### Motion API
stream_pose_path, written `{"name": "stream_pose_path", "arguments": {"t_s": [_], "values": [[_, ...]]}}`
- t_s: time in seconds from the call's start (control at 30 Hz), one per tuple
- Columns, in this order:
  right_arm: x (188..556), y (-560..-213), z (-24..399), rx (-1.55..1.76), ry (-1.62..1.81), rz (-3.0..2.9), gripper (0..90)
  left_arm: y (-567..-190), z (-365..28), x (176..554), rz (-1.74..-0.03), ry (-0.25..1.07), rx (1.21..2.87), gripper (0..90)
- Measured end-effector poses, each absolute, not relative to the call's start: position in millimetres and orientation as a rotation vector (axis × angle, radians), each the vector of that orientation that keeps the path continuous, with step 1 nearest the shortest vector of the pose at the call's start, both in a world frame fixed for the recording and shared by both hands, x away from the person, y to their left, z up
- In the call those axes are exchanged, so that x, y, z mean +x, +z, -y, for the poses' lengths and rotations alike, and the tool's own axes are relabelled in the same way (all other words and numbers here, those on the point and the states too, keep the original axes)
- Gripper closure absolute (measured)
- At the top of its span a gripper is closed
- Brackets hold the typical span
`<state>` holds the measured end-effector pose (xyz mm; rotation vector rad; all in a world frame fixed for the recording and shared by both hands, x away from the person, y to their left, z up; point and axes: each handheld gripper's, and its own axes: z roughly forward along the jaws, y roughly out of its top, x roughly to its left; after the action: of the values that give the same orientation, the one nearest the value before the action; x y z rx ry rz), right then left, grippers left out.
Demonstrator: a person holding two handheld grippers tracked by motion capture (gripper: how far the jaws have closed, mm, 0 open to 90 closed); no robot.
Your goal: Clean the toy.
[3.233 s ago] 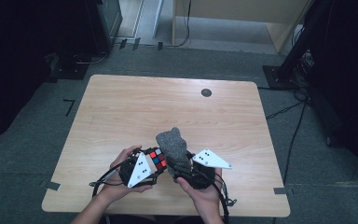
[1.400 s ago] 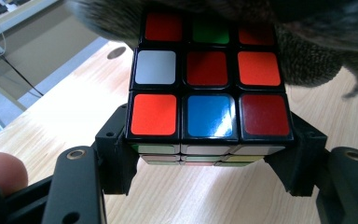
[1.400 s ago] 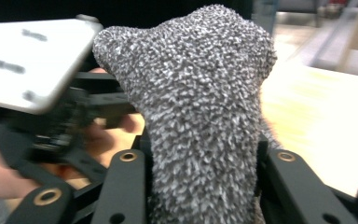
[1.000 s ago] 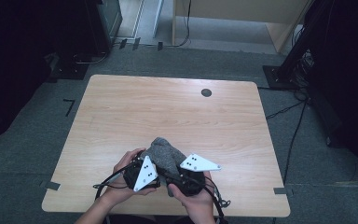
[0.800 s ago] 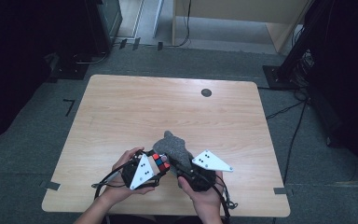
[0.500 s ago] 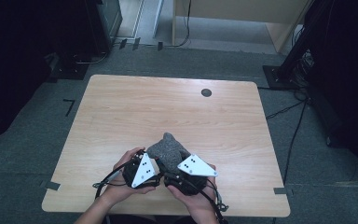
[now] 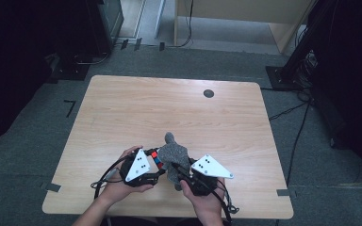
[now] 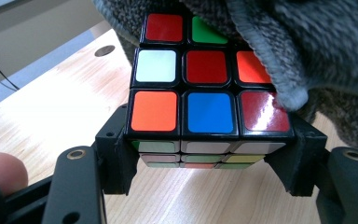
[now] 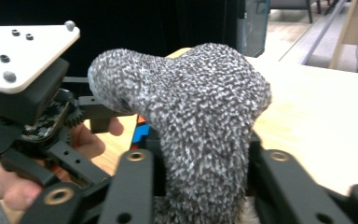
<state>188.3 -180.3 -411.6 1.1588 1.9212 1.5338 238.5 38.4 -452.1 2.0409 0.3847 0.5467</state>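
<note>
Right now I have both tongs low over the near edge of the worktop [image 7: 122,113], close together. My left tongs [image 8: 209,158] are clamped about halfway shut on a puzzle cube [image 8: 205,93], their black jaws pressing its two opposite sides; in the left gripper view the face toward me shows red, green, white, orange and blue stickers, and the upper right corner is covered by a grey knitted sock [image 8: 307,46] draped over it. From the high view the cube [image 7: 156,159] sits just off the wood between my hands, with the sock [image 7: 173,157] bunched against its right side and rising a little above it. My right tongs [image 9: 200,177] have just been closing, and the sock [image 9: 200,112] stands up between their jaws, which appear to pinch its lower part, though that contact is half hidden by the knit. Beyond the sock in the right gripper view I see my left hand [image 9: 14,177] and its white three-cornered plate [image 9: 23,44].
</note>
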Motion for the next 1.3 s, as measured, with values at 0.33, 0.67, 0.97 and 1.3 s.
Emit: {"name": "stream_pose_path", "arguments": {"t_s": [0.33,0.67,0.97,1.3], "values": [[182.5,-418.9,155.8,1.085,1.545,-2.032,72.3,-451.5,-19.4,222.9,-0.307,0.659,2.111,34.3],[192.9,-413.9,191.3,1.255,1.581,-1.845,70.6,-449.8,-23.5,221.4,-0.279,0.633,2.07,34.4],[183.4,-415.9,167.0,1.083,1.542,-1.906,67.2,-451.3,-26.9,226.4,-0.306,0.613,2.064,34.5],[184.5,-415.6,178.0,1.155,1.565,-1.881,67.4,-454.2,-31.9,233.2,-0.35,0.586,2.057,34.4]]}}
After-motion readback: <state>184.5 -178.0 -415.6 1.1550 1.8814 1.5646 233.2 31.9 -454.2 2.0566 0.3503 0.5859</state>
